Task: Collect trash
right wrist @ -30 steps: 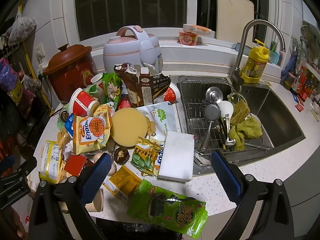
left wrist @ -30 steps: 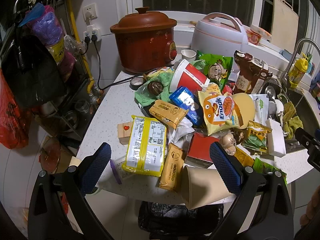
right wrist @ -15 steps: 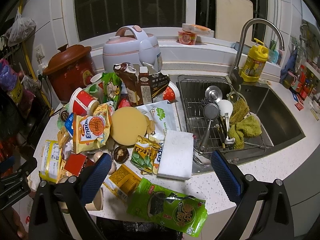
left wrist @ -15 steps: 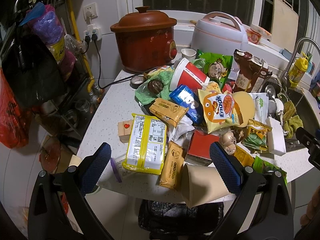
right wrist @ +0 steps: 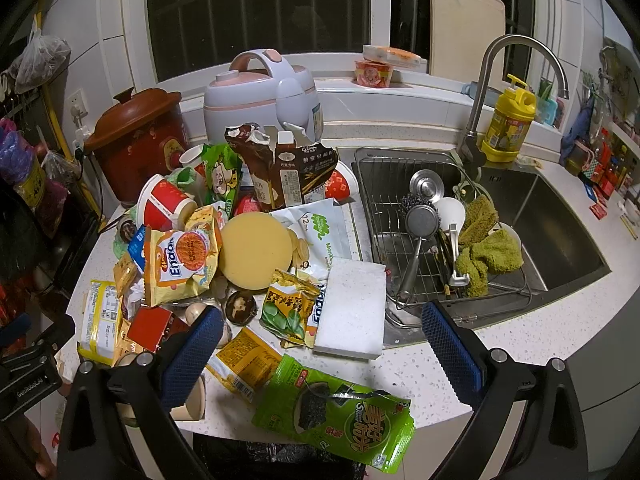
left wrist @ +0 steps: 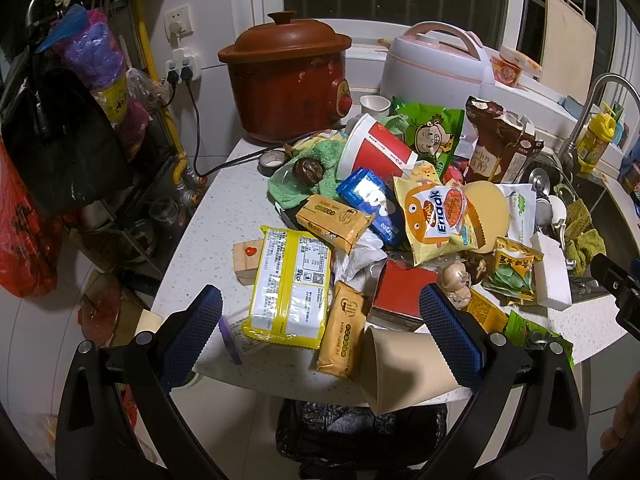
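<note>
A heap of trash covers the white counter (left wrist: 224, 216). In the left wrist view I see a yellow noodle pack (left wrist: 290, 284), an orange wrapper (left wrist: 344, 330), a tipped beige paper cup (left wrist: 404, 368) at the front edge, a red box (left wrist: 402, 290) and an Enaak bag (left wrist: 434, 216). My left gripper (left wrist: 320, 336) is open and empty above the front edge. In the right wrist view a green seaweed bag (right wrist: 340, 416) overhangs the edge, beside a yellow wrapper (right wrist: 244, 362) and a white sponge block (right wrist: 352, 312). My right gripper (right wrist: 320, 352) is open and empty above them. A black trash bag (left wrist: 360, 436) hangs below the counter.
A brown crock pot (left wrist: 288, 80) and a white rice cooker (left wrist: 436, 64) stand at the back. A sink (right wrist: 552, 224) with a wire rack, ladles and green cloths lies right, by a tap (right wrist: 480, 120). A rack with bags (left wrist: 60, 140) stands left.
Both grippers have drifted slightly forward over the counter; nothing was grasped and the trash has not moved.
</note>
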The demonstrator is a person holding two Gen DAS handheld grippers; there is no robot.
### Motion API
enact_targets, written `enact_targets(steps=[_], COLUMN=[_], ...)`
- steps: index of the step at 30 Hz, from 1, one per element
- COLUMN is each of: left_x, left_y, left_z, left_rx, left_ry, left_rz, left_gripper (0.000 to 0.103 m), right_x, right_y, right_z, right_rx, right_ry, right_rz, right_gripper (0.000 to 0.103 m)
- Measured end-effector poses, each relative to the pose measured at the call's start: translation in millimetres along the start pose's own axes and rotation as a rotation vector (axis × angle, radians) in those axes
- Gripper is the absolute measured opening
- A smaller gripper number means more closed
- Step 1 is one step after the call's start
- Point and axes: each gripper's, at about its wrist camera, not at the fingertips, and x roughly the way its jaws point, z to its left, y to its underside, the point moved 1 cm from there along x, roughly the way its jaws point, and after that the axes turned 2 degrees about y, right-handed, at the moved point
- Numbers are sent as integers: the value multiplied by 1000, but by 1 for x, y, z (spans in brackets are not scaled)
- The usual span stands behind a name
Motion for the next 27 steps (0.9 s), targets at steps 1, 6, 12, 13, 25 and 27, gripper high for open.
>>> enact_targets(steps=[1,6,12,13,25,27], left_x=[0,0,0,0,0,-1], left_y=[-2,0,-2,-2,-1,4], left_z=[-1,0,-1,-1,0,-3], left_rx=[-1,-1,-1,-1,-1,0], left_ry=[1,-1,0,0,2,1], left_rz=[1,0,2,2,4,4], left_gripper=[96,96,96,96,96,96], right_x=[0,2,2,1,0,0], right_y=[0,-1,0,0,-2,-1], right_z=[0,1,0,0,0,-1], right_rx=[0,-2,0,0,0,1], right_ry=[0,-1,-1,-1,-2,-3], right_rz=[1,2,2,2,4,5], right_gripper=[98,98,98,98,98,98])
